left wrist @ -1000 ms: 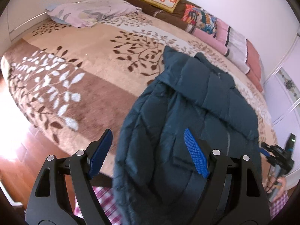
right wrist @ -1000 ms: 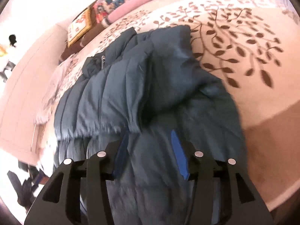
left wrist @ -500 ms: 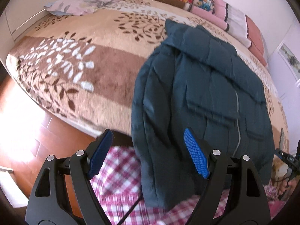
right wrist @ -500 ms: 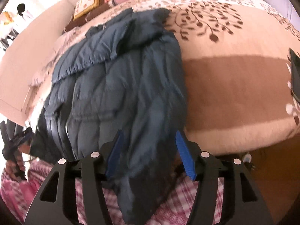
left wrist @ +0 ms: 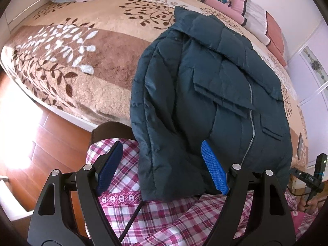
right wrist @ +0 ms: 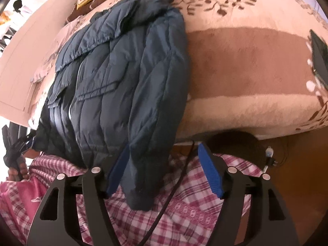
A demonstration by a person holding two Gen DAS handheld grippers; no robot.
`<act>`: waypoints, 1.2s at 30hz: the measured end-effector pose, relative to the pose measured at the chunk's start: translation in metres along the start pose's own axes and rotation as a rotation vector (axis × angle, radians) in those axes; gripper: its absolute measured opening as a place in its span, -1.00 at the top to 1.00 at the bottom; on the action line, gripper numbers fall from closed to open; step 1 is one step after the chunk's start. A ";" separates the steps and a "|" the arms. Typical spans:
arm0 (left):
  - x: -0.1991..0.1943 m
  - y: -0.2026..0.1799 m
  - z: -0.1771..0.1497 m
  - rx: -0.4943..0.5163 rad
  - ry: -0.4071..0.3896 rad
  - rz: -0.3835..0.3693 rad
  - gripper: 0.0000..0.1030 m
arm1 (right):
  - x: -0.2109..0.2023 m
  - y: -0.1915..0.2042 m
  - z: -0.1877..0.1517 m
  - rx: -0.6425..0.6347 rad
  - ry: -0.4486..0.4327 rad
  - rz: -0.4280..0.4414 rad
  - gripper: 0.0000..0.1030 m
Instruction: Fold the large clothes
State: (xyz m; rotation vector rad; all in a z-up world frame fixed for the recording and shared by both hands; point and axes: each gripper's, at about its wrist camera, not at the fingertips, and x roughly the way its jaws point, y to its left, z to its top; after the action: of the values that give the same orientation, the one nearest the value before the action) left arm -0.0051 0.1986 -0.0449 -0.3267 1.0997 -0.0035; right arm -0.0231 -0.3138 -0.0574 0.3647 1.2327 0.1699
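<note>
Both claws are spread wide and empty: the left gripper [left wrist: 162, 168] at lower centre, the right gripper [right wrist: 164, 170] likewise. Beyond them the jacket [left wrist: 205, 94] is draped over the bed [left wrist: 67, 75] edge, hem hanging. A fold seems pending; the hem must be gripped next.

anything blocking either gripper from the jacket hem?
Nothing visible does. The jacket hangs off the bed edge, its hem right ahead of the open left gripper and the open right gripper.
</note>
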 end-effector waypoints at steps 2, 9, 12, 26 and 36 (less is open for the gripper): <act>-0.001 -0.002 0.000 0.011 0.001 -0.003 -0.51 | 0.005 0.003 -0.004 -0.002 0.037 0.026 -0.36; 0.002 -0.005 -0.002 0.027 0.025 -0.031 -0.51 | 0.019 0.023 -0.018 -0.107 0.143 0.051 -0.37; 0.003 -0.003 -0.003 0.023 0.033 -0.051 -0.48 | 0.027 0.033 -0.018 -0.149 0.156 0.077 -0.37; 0.016 0.015 -0.008 -0.052 0.090 -0.106 0.80 | 0.049 0.036 -0.025 -0.209 0.258 0.109 0.58; -0.041 0.003 0.032 -0.068 -0.102 -0.258 0.83 | -0.017 0.031 0.007 -0.062 -0.018 0.420 0.71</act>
State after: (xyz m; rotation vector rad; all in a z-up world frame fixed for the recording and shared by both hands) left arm 0.0037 0.2168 0.0029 -0.5224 0.9522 -0.1769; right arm -0.0196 -0.2915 -0.0285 0.5670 1.1184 0.5622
